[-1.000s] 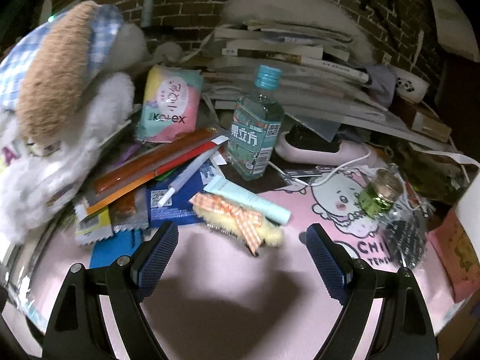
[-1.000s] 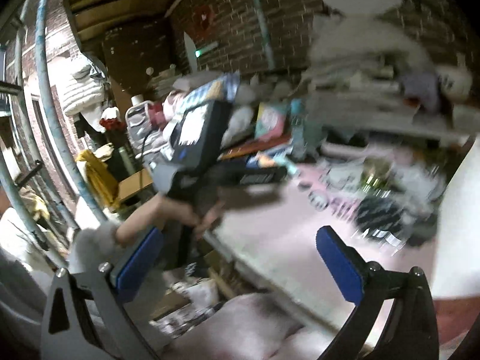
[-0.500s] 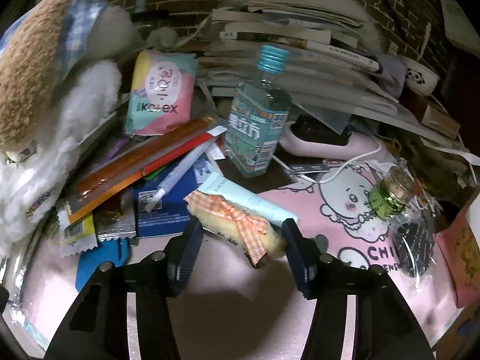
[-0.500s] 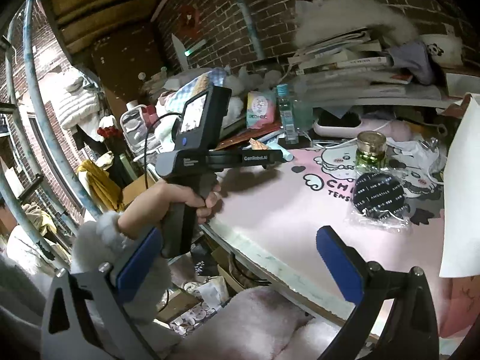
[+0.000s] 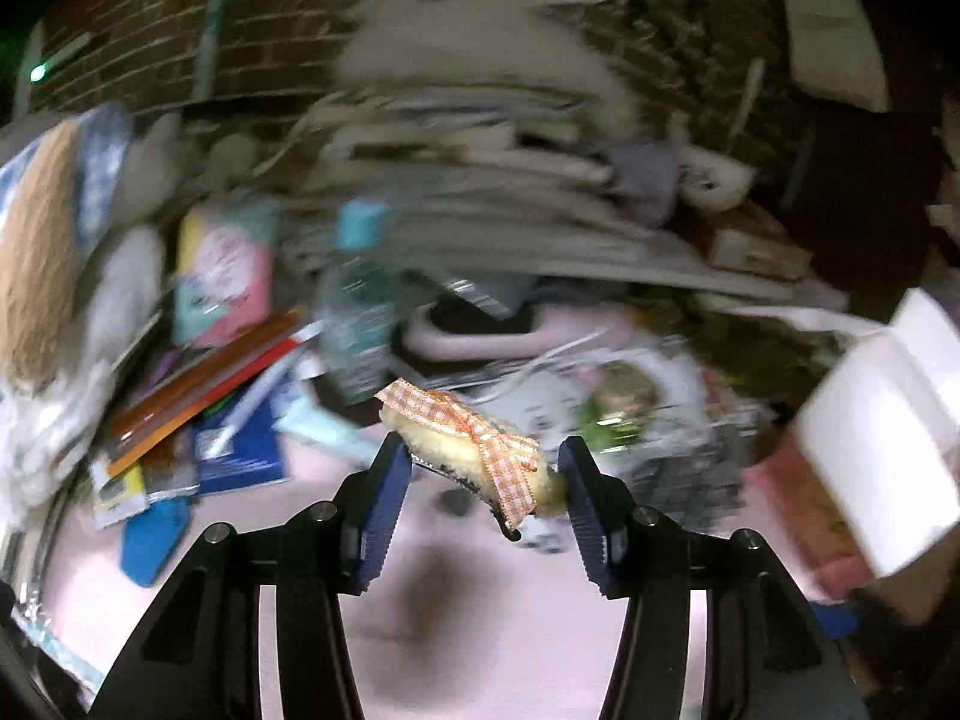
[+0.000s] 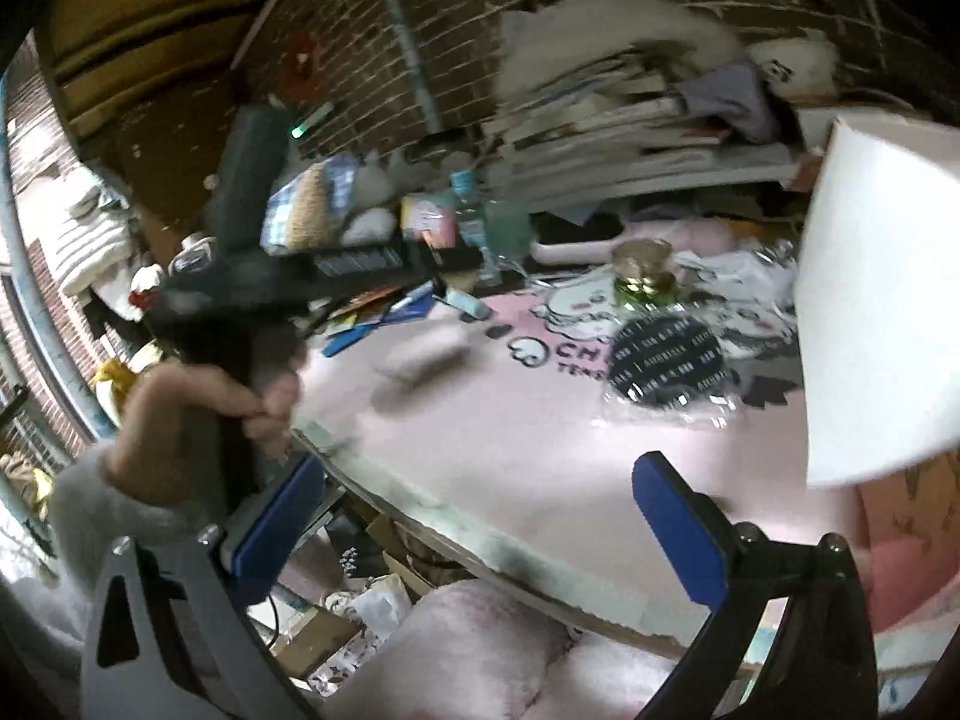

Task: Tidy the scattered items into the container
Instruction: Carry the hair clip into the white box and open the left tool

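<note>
My left gripper is shut on a fluffy yellow hair clip with an orange plaid bow, held clear above the pink mat. The left wrist view is blurred by motion. A white box with pink sides stands at the right; its white flap fills the right of the right wrist view. My right gripper is open and holds nothing, near the table's front edge. A person's hand grips the left tool's handle.
A green bottle, a Kotex packet, pens and blue packets lie at the left. A plush toy sits far left, stacked books behind. A green jar and a black round packet lie near the box.
My left gripper closed around the hair clip, then lifted it off the mat and swung right toward the box. The right gripper stayed open and shifted only slightly.
</note>
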### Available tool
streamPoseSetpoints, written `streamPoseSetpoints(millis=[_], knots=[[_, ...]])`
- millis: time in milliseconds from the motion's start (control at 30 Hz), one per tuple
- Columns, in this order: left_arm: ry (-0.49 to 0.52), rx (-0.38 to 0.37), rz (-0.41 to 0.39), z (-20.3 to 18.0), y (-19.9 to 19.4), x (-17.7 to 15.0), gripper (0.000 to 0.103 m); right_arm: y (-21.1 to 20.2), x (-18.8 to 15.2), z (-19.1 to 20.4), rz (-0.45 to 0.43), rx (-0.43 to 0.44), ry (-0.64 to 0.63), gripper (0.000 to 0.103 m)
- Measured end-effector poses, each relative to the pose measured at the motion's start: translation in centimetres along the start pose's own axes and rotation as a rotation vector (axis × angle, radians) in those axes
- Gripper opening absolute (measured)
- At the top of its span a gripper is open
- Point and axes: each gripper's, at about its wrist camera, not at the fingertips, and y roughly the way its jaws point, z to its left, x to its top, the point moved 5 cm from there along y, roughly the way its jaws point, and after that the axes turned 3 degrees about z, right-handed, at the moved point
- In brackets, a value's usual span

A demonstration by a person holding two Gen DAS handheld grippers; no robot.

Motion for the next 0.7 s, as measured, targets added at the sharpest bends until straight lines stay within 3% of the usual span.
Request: streamPoseSetpoints(millis=[433, 700], knots=[[0.242, -0.405, 0.021, -14.8, -3.4, 3.6, 0.046, -0.1, -1.7, -1.7, -0.007, -0.022, 0.053, 0.102], [0.397, -0.509, 0.142, -22.9, -2.5, 3.8, 0.046, -0.5, -2.3, -2.2, -0.019, -0.020, 0.081, 0.102]])
